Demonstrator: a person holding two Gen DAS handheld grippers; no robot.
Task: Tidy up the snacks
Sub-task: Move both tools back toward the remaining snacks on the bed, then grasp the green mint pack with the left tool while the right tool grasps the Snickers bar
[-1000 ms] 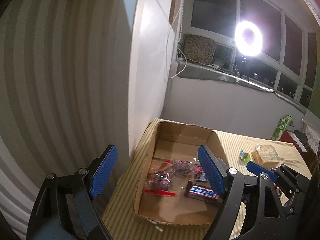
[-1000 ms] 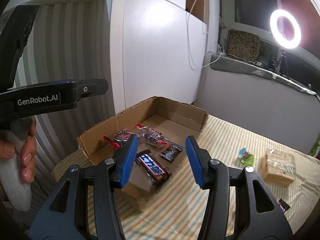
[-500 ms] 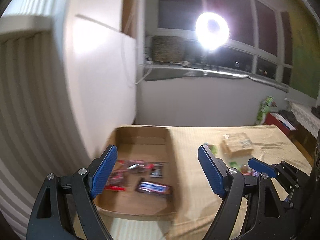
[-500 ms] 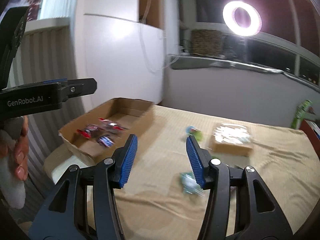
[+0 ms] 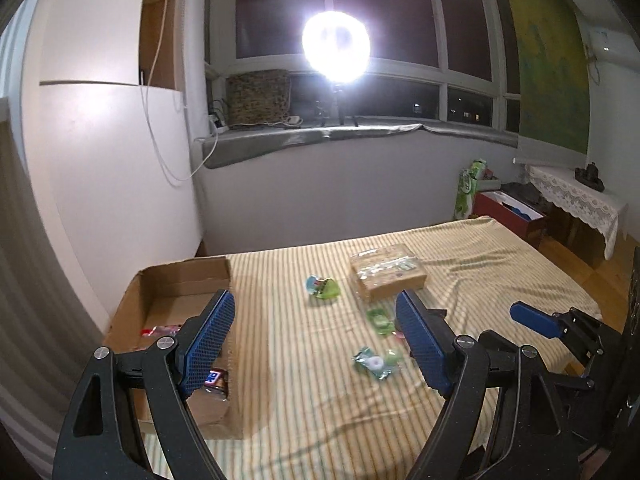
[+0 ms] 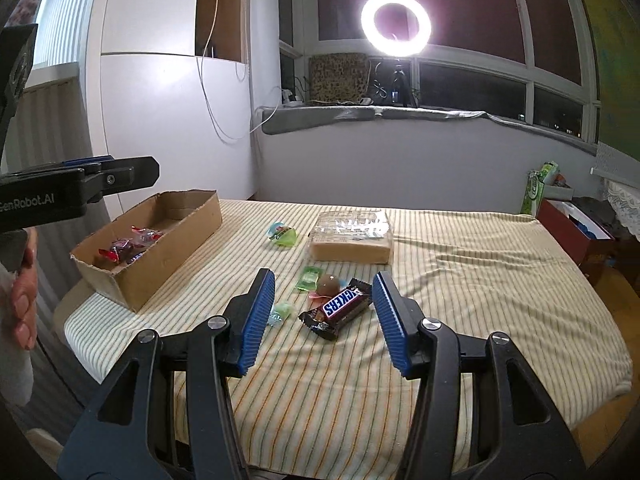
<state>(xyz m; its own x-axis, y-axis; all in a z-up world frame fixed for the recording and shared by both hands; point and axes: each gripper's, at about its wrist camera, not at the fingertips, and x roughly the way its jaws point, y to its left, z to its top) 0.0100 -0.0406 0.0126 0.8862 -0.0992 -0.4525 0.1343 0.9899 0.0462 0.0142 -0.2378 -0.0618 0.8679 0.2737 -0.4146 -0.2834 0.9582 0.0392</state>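
Both tools are empty. The left gripper stands with its jaws spread wide and nothing between them; the right gripper is about half open, and a Snickers bar lies on the striped cloth in the gap ahead of its blue pads, untouched.

The cardboard box sits along the table's left edge and already holds several wrapped sweets. The loose snacks lie near the table's middle: the Snickers bar, a brown chocolate ball touching its far end, a green candy wrapper just beside that, a pale green sweet by the right gripper's left pad, a green jelly cup farther back, and a flat clear-wrapped cracker pack beyond.

The likeliest trouble is the crowding around the bar. It lies slantwise to the jaws, so a half-open approach may catch one corner only, and the slick wrapper could pivot or slip out. A pad coming down at the far end could also knock the round chocolate, which would probably roll across the cloth toward an edge. The cloth is loose and rippled; a pad dragged low might bunch it and shift the small sweets. The left gripper hangs close over the box's near corner, so a careless sweep there could push the light box off the left edge.
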